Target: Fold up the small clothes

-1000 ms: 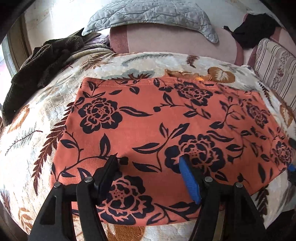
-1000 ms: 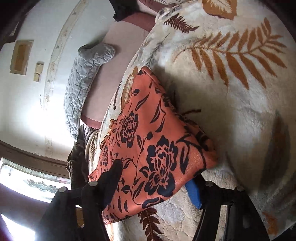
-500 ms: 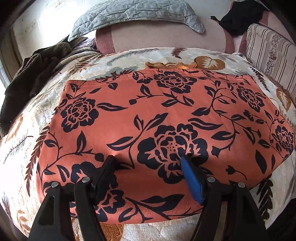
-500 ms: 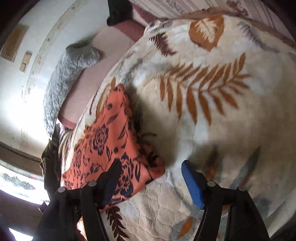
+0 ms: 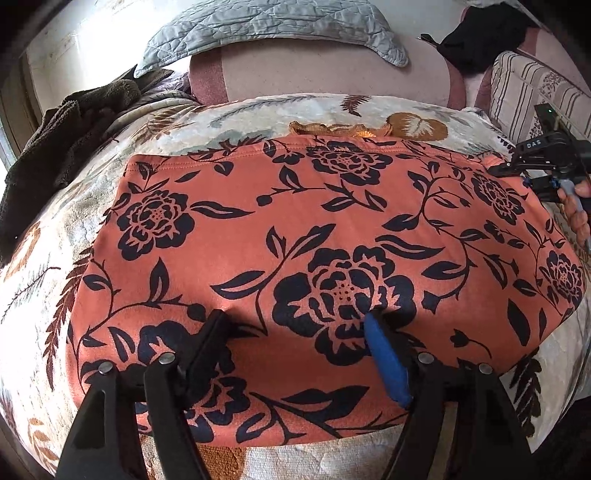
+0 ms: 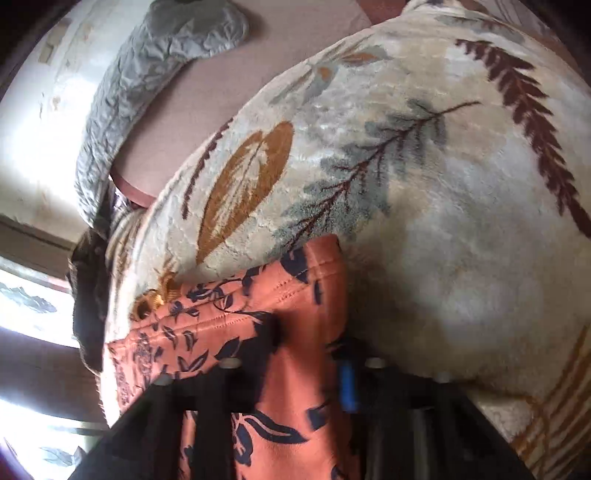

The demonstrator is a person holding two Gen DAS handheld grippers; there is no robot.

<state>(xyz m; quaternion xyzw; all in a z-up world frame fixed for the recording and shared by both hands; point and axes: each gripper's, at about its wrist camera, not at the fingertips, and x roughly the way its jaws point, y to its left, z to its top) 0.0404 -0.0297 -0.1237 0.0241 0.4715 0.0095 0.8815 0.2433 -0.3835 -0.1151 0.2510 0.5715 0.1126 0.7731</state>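
Left wrist view gives me the only readable writing: "DAS" in white letters on the black body of my right gripper [image 5: 495, 170], which sits at the far right corner of the orange floral garment [image 5: 314, 236].

My left gripper [image 5: 295, 325] has its jaws wide apart, gripping nothing. Both fingertips rest on or just above the near part of the garment, the black one on the left and the blue-padded one on a big dark flower; I cannot tell whether they press the cloth.

From the right wrist view, which is blurred, my right gripper [image 6: 308, 339] has its jaws apart, a fair gap between the two fingers. The garment's hemmed corner [image 6: 314, 269] runs between and just past them, the black finger over the cloth and the blue-padded one at its edge. I cannot tell whether either touches.

The garment lies flat on the cream leaf-patterned blanket [image 5: 48, 258], spread across most of the left gripper's view. A grey quilted pillow [image 5: 273, 26] lies well beyond it.
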